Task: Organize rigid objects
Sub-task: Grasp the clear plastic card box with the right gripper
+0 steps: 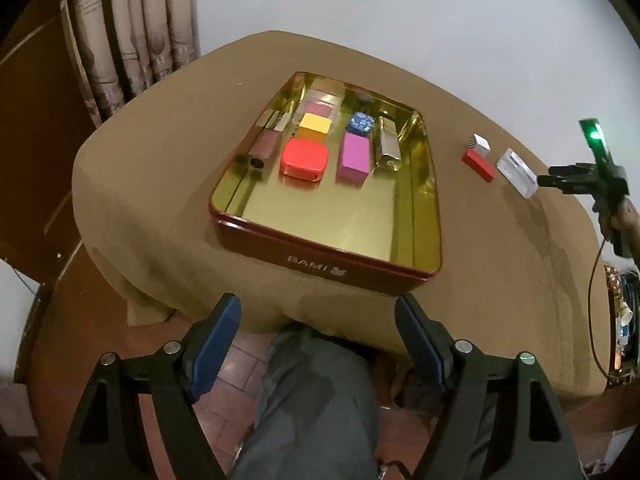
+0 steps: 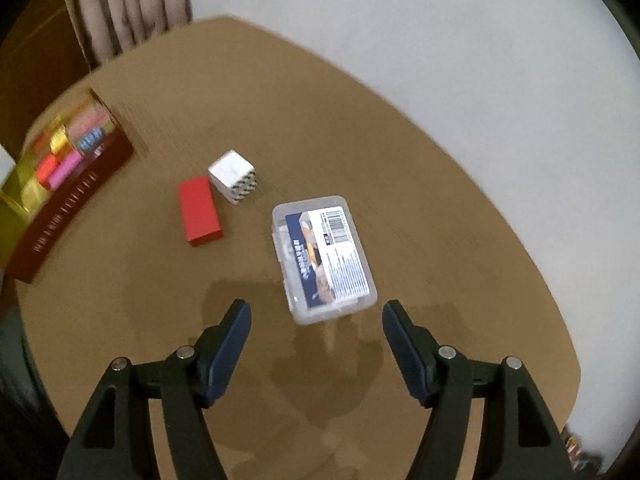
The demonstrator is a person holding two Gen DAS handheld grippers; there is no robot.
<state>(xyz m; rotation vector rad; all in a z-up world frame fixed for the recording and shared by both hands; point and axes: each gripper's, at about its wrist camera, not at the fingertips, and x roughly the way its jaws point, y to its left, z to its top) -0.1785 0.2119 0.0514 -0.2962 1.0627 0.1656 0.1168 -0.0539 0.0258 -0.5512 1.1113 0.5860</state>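
A red tin [image 1: 320, 262] with a gold inside holds several small boxes: a red rounded case [image 1: 304, 159], a pink block [image 1: 353, 154], a yellow block [image 1: 316, 123] and a brown tube [image 1: 264, 148]. My left gripper [image 1: 318, 312] hovers open before the tin's near edge, with nothing between its fingers. To the right of the tin lie a red box [image 2: 200, 210], a white patterned cube [image 2: 233, 176] and a clear plastic case [image 2: 324, 256]. My right gripper [image 2: 316, 316] hangs open above the table just short of the clear case, touching nothing.
The tin [image 2: 68, 204] shows at the left edge of the right wrist view. A brown cloth [image 1: 160, 200] covers the round table. A curtain [image 1: 128, 32] and white wall stand behind. A person's grey-trousered leg [image 1: 312, 400] is below the table's near edge.
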